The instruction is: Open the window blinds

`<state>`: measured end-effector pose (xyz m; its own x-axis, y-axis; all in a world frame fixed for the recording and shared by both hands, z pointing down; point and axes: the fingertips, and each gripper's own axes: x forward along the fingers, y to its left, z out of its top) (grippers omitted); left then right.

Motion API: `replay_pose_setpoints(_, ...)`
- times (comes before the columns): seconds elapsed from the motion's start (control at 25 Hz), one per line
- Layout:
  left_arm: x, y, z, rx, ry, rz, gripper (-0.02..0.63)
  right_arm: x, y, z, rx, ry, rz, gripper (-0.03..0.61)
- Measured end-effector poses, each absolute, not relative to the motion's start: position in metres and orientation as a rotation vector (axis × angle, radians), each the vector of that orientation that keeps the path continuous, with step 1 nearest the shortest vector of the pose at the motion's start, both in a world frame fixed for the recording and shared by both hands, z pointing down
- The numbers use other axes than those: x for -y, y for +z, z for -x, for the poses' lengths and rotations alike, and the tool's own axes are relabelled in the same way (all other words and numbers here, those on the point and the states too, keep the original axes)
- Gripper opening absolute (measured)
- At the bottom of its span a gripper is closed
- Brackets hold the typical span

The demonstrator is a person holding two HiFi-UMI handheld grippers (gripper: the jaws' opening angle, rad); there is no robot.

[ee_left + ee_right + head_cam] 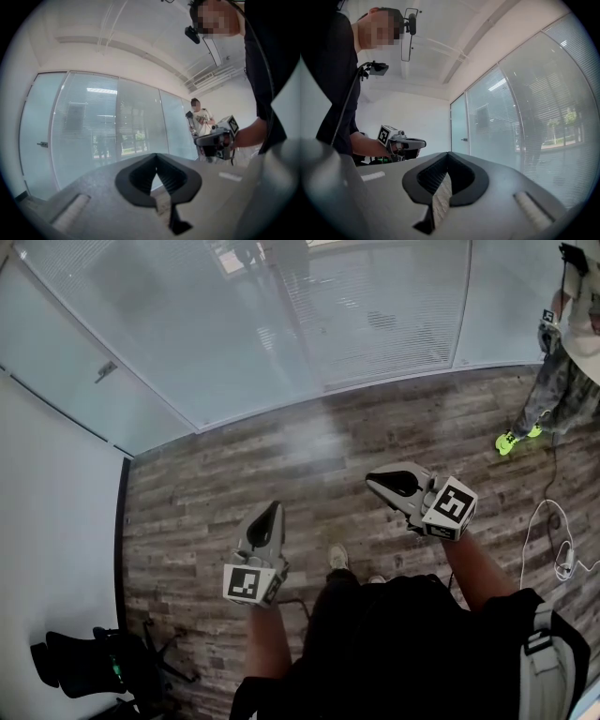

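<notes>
Person stands on the wood floor [234,456] facing a glass wall [141,324]. The window blinds [375,315] hang behind the glass, well apart from both grippers. Slats show only faintly thru haze & glare, so their tilt can't be told. Left gripper [270,510] and right gripper [377,480] point level toward the wall, each w/ jaws pressed together and nothing between them. A door handle [105,371] sits on the far-left panel. A second person [562,352] at the right edge is cut off by the frame. Dark gear [89,662] in the bottom-left corner is too dim to identify. A white cable [548,521] lies on the floor at right.
</notes>
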<state>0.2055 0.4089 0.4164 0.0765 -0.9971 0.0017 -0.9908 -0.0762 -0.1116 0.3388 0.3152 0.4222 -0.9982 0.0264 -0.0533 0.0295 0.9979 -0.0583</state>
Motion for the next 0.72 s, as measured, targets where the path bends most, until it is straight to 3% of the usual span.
replay_pose_setpoints(0.72,-0.345,0.408,-0.131,-1.975,-0.094,2.297,0.003,-0.26,0.406,-0.246,-3.08,-0.01,-0.026,0.005)
